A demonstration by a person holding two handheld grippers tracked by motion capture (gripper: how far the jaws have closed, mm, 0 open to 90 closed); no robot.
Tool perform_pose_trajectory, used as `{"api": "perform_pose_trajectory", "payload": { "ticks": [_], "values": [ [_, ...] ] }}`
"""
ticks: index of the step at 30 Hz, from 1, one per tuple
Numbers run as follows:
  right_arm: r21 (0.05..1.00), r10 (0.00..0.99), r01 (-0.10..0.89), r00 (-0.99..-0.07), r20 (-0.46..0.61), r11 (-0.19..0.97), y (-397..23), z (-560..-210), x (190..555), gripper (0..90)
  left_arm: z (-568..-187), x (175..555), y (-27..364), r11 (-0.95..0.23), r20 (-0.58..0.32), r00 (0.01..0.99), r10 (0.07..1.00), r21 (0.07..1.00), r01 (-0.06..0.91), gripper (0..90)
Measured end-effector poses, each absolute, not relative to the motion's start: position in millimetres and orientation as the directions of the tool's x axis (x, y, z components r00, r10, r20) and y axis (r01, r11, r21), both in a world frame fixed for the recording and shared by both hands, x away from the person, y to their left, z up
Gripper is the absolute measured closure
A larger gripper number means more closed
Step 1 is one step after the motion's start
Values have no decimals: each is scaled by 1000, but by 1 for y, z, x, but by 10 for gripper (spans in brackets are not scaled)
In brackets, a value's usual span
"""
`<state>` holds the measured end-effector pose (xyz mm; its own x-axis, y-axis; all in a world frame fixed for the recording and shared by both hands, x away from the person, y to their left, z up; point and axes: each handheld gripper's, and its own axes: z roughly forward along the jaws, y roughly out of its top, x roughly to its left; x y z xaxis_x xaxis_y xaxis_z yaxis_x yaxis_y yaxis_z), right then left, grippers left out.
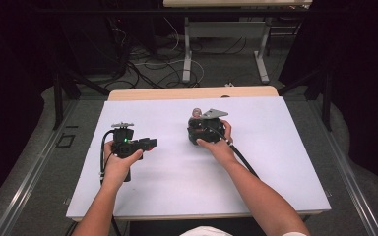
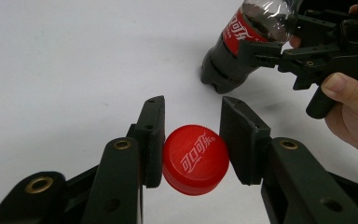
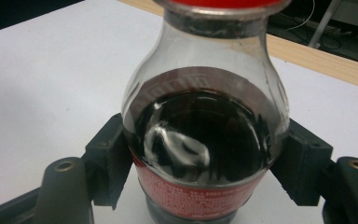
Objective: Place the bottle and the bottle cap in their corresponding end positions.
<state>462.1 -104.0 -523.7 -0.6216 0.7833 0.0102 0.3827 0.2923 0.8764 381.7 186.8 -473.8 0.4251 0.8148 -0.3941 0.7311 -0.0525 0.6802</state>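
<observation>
A small cola bottle (image 3: 205, 140) with dark drink and a red label stands between the jaws of my right gripper (image 3: 206, 144), which is shut on its body just below the shoulder. A red band shows at its neck. In the high view the right gripper (image 1: 200, 131) holds the bottle (image 1: 196, 114) near the middle of the white table (image 1: 275, 162). My left gripper (image 2: 192, 135) is shut on a red bottle cap (image 2: 195, 158), its printed top facing the camera. In the high view the left gripper (image 1: 145, 144) is left of the bottle, a short gap apart.
The left gripper view shows the bottle (image 2: 242, 42) beyond the cap with its base low over the table, and the person's right hand (image 2: 354, 112). A wooden strip (image 1: 192, 92) edges the table's far side. Cables and desk legs (image 1: 187, 54) lie on the floor behind.
</observation>
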Motion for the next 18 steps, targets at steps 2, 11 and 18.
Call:
{"api": "perform_pose_trajectory", "payload": {
  "ticks": [2, 11, 18],
  "values": [
    [878, 784, 376, -620, 1, 297, -104, -524, 462, 289, -474, 382, 186, -50, -401, 426, 811, 677, 734, 618],
    [874, 781, 381, -624, 4, 300, -104, -524, 462, 285, -474, 382, 184, -53, -399, 426, 812, 677, 734, 618],
    [878, 781, 388, -624, 26, 281, -104, -523, 462, 170, -474, 382, 184, -50, -402, 423, 812, 674, 737, 618]
  ]
}}
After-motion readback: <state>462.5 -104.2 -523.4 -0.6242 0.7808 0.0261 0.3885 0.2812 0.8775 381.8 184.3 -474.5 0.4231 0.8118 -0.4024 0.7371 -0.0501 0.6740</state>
